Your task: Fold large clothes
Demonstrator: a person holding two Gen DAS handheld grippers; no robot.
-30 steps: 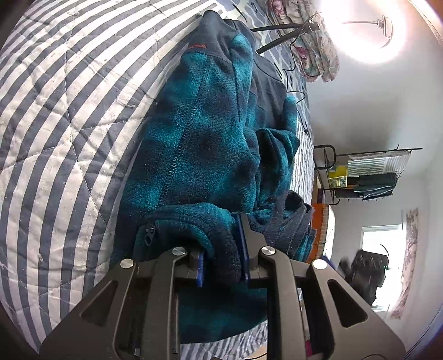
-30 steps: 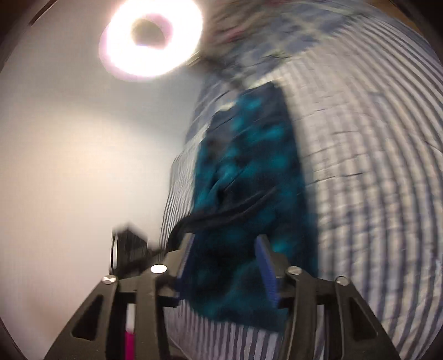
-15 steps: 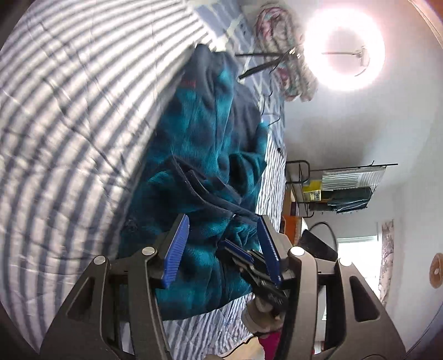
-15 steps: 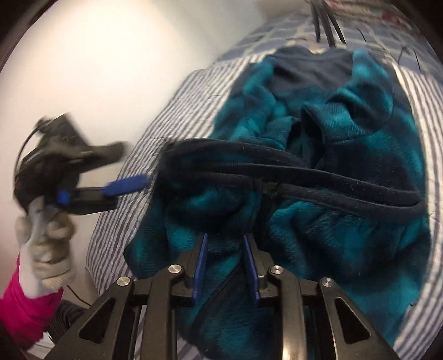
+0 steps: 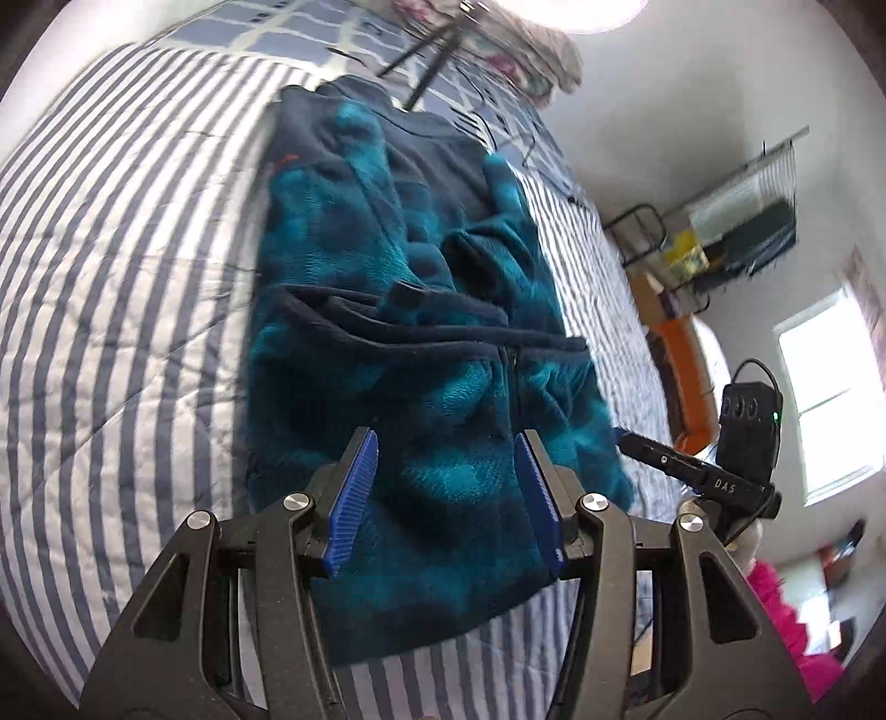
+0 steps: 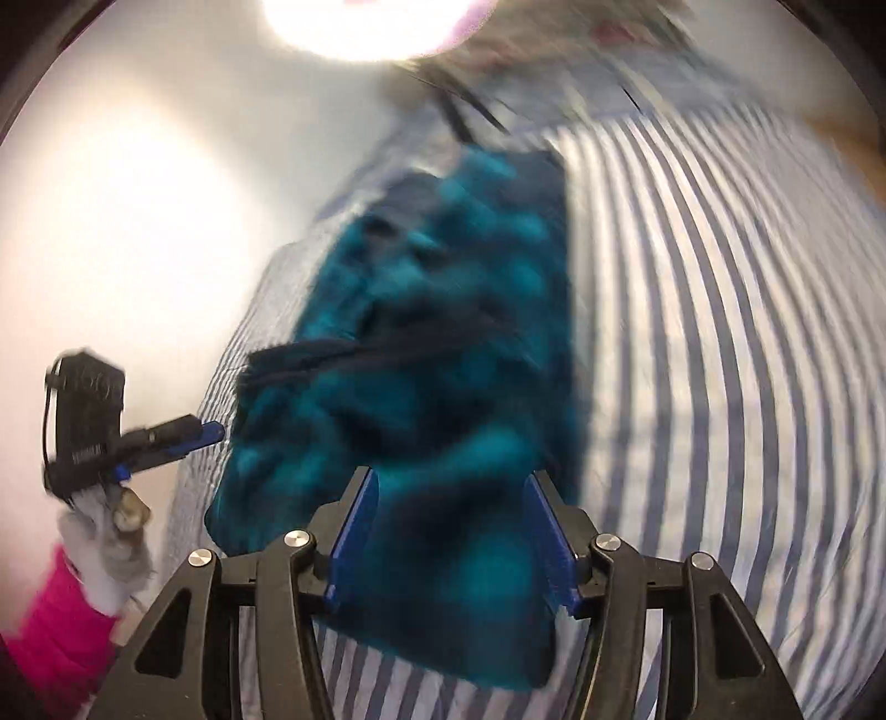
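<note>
A teal and navy fleece jacket point(image 5: 421, 343) lies on the striped quilt, its lower part doubled back over its upper part, with the dark hem band across the middle. It also shows, blurred, in the right wrist view point(image 6: 437, 360). My left gripper point(image 5: 446, 493) is open and empty above the near edge of the jacket. My right gripper point(image 6: 451, 531) is open and empty above the same near edge. Each gripper shows in the other's view: the right one point(image 5: 703, 471) at the right, the left one point(image 6: 166, 437) at the left.
The blue and white striped quilt point(image 5: 111, 310) covers the bed around the jacket. A floral bundle point(image 5: 531, 50) and a black tripod point(image 5: 426, 61) lie at the bed's far end. A wire rack point(image 5: 736, 221) and an orange box point(image 5: 681, 376) stand beyond the right edge.
The left gripper let go of the fleece and opened wide. The right gripper closed on the folded fleece half a second ago and is now open and pulled back.
</note>
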